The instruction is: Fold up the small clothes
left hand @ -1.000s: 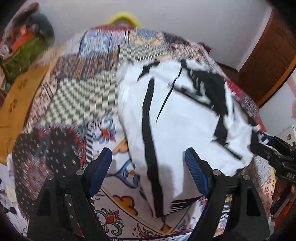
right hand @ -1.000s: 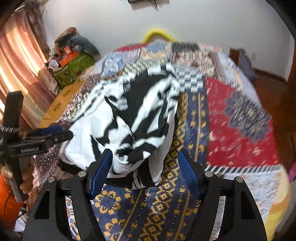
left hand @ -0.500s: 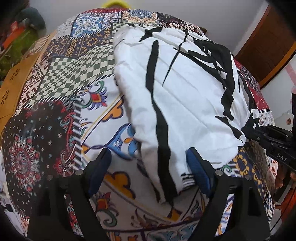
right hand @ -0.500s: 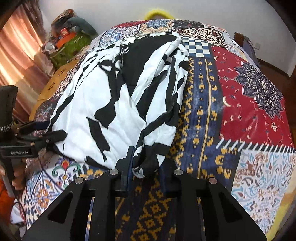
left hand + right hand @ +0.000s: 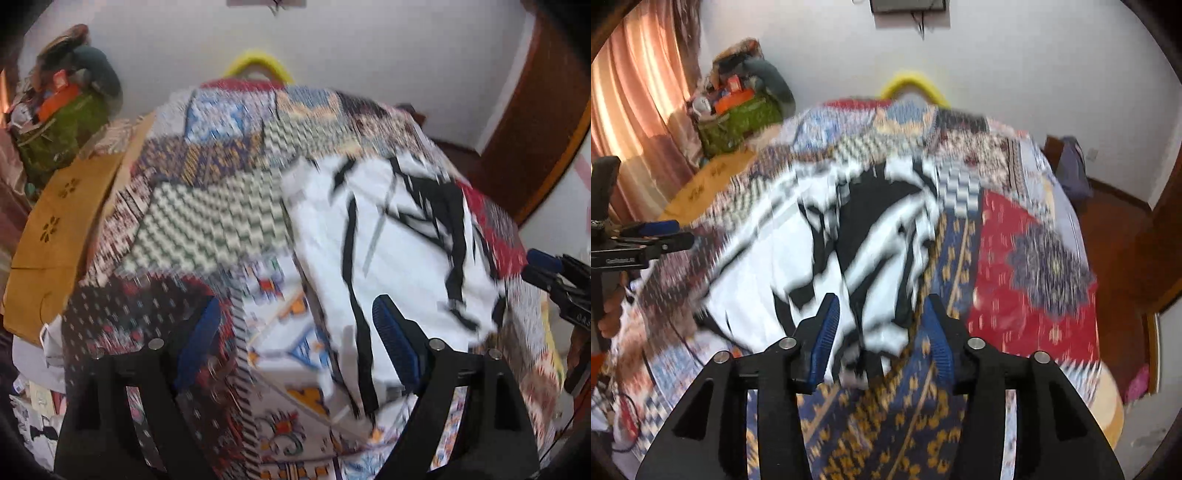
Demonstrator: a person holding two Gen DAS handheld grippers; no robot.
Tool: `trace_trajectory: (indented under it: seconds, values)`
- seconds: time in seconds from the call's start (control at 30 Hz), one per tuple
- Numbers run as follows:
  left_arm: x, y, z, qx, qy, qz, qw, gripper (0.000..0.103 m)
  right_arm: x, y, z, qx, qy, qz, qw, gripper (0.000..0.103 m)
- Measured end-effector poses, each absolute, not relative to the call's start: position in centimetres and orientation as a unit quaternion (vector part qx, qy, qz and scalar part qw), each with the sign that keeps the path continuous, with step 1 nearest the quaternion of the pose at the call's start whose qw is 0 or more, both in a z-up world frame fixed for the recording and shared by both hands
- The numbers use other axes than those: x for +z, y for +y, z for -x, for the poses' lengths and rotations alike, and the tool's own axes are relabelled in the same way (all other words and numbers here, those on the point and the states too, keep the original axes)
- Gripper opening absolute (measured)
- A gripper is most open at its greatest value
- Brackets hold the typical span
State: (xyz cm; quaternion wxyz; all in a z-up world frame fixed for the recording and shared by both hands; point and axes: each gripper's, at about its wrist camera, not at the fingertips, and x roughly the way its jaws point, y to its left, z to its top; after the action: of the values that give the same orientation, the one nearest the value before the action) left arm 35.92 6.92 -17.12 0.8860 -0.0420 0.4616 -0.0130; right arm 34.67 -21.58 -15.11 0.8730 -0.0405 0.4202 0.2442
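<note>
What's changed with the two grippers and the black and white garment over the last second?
The right gripper, shut on the garment's near edge half a second ago, has opened and let go. Both cameras have pulled back and up. The left gripper stayed open, and the garment still lies on the patchwork quilt.

Left gripper (image 5: 293, 338) matte black with ribbed blue pads (image 5: 393, 345) on its jaws, silver screw heads at the finger joints, right gripper (image 5: 882, 334) the same, white lettering on each body's side, bare fingers at far left edge
</note>
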Motion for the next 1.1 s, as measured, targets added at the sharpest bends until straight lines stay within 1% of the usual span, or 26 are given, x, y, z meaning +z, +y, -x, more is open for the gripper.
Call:
trace_trajectory:
  seconds: [0.13, 0.27, 0.5, 0.63, 0.67, 0.7, 0.73, 0.77, 0.83, 0.93, 1.03, 1.1]
  values:
    - [-16.6, 7.3, -39.1, 0.003, 0.453, 0.036, 0.891, 0.084, -14.3, -19.9, -37.3, 0.265, 0.410, 0.029, 0.872, 0.046]
    - [-17.5, 7.0, -42.2, 0.008, 0.456, 0.031, 0.889, 0.084, -14.7, -17.3, -40.5, 0.272, 0.404, 0.039, 0.872, 0.046]
    - [-20.5, 6.7, -46.7, 0.006, 0.476, 0.030, 0.879, 0.084, -17.5, -14.1, -47.0, 0.276, 0.444, 0.055, 0.851, 0.046]
    - [-22.2, 6.3, -48.1, -0.001, 0.489, 0.031, 0.872, 0.084, -19.7, -13.5, -48.0, 0.288, 0.468, 0.069, 0.833, 0.046]
    - [-22.6, 6.2, -48.3, -0.002, 0.492, 0.030, 0.870, 0.084, -20.1, -13.3, -47.8, 0.293, 0.468, 0.080, 0.830, 0.044]
    - [-23.1, 6.0, -48.6, -0.003, 0.495, 0.026, 0.869, 0.084, -20.4, -13.2, -47.4, 0.290, 0.462, 0.096, 0.832, 0.034]
    - [-23.8, 5.8, -48.8, -0.004, 0.499, 0.018, 0.866, 0.084, -20.8, -13.0, -46.9, 0.288, 0.458, 0.117, 0.833, 0.027]
    - [-24.3, 5.7, -48.9, -0.003, 0.502, 0.012, 0.865, 0.084, -21.0, -12.9, -46.5, 0.288, 0.453, 0.129, 0.833, 0.023]
    - [-25.4, 5.8, -48.9, 0.012, 0.502, 0.003, 0.865, 0.085, -21.1, -12.9, -46.4, 0.280, 0.446, 0.142, 0.838, 0.013]
    - [-26.3, 6.7, -48.5, 0.033, 0.498, 0.017, 0.866, 0.085, -21.1, -13.1, -46.3, 0.268, 0.437, 0.148, 0.846, 0.009]
    - [-26.7, 8.3, -47.8, 0.054, 0.502, 0.043, 0.862, 0.085, -21.9, -13.3, -46.6, 0.256, 0.445, 0.148, 0.845, 0.009]
    - [-26.5, 8.7, -47.4, 0.061, 0.505, 0.041, 0.860, 0.084, -21.8, -13.3, -46.9, 0.250, 0.447, 0.140, 0.847, 0.009]
